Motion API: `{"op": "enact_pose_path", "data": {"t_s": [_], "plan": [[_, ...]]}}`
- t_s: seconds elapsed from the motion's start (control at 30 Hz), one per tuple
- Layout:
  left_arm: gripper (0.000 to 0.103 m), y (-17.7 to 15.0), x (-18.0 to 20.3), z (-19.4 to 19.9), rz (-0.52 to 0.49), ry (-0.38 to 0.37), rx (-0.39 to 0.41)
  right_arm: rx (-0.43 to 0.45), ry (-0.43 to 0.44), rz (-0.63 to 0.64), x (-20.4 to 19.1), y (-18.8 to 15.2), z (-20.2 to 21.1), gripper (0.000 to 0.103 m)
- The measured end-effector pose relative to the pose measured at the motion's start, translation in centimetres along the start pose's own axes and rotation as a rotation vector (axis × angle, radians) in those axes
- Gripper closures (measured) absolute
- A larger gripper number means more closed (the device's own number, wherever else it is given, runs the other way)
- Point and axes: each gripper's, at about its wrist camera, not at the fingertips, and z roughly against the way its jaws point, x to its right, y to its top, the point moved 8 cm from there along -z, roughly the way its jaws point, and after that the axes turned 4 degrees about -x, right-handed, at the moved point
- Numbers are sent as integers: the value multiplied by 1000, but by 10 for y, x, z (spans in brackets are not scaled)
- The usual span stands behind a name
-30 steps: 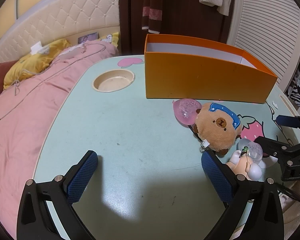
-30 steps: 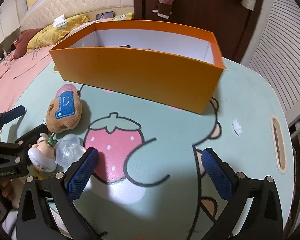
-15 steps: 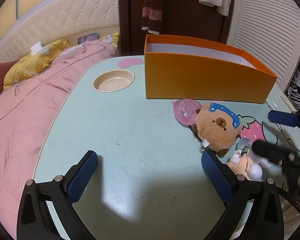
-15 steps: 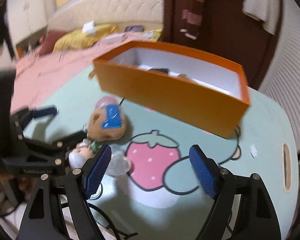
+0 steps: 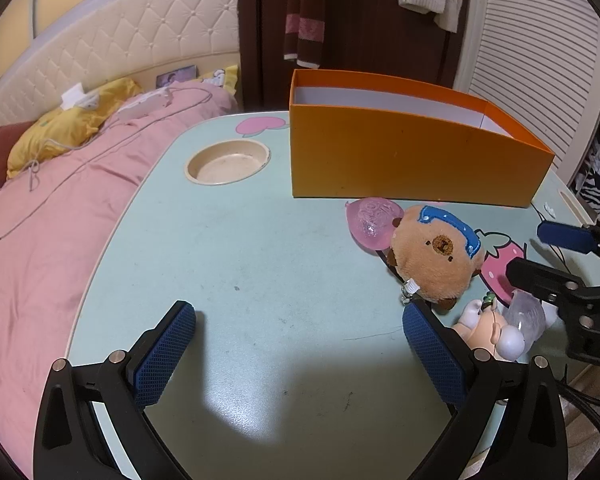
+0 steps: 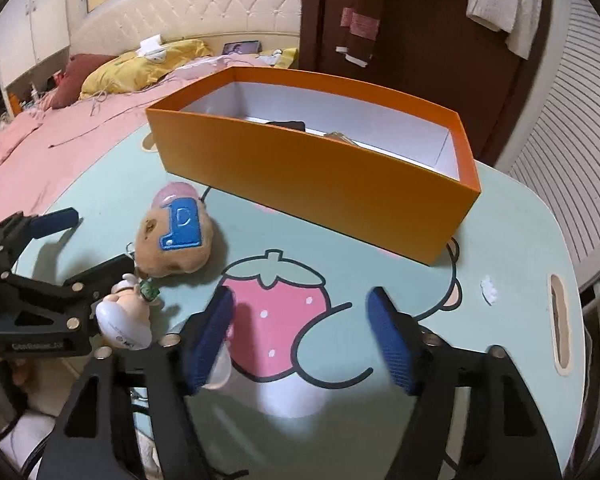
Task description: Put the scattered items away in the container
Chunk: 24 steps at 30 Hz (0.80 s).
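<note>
From the left wrist, the left gripper holds its jaws wide apart over bare mint-green surface; the brown plush bear lies before the orange cardboard box

From the right wrist, the right gripper, jaws narrowing yet apart, frames only the strawberry print

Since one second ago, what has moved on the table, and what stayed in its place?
The right claw has swung toward the toys and its jaws have just been closing; nothing is gripped between them, though a clear plastic toy lies at its left finger. The left claw, the plush bear, the small doll, the pink heart and the orange box stayed.
</note>
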Motion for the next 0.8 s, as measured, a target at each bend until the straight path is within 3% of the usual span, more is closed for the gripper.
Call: {"op": "enact_pose_path", "data": {"t_s": [0.1,0.3,0.4,0.47,0.57,0.67,0.8], "plan": [[0,0,0,0,0,0,0,35,16,46,-9,2,9,35],[0,1,3,-2,5,4,-2,-42,39,76,-17,-8,-6,41],[0,1,4,-3,4,3,-1,-40,46,65,-14,-9,-5,55],[0,1,4,-2,5,4,-2,-37,46,65,-13,-9,-4,69],[0,2,3,-2,4,3,-3,-34,41,77,-15,-10,-5,79],[0,1,2,-1,2,2,-4,-31,32,102,-19,-9,-6,88],[0,1,3,0,1,1,-4,-30,29,111,-21,-8,-7,89]]}}
